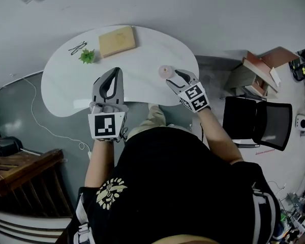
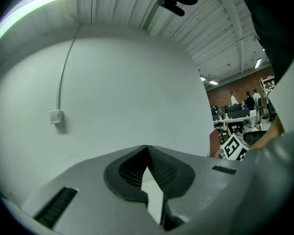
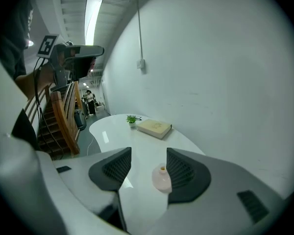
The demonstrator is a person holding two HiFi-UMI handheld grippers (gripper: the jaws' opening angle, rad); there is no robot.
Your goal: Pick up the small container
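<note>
One small container (image 3: 161,177), rounded, pale pink and smooth with a little neck on top, stands on the glossy white kidney-shaped desk (image 1: 137,80) near its right edge. It sits between the spread, ribbed dark jaws of the right gripper (image 3: 148,155), closer to one pad. The left gripper (image 2: 147,148) has its jaws pressed together on nothing, while one tan book (image 1: 117,40), one leafy plant (image 1: 87,56) and one pair of glasses (image 1: 77,48) lie at the far side.
</note>
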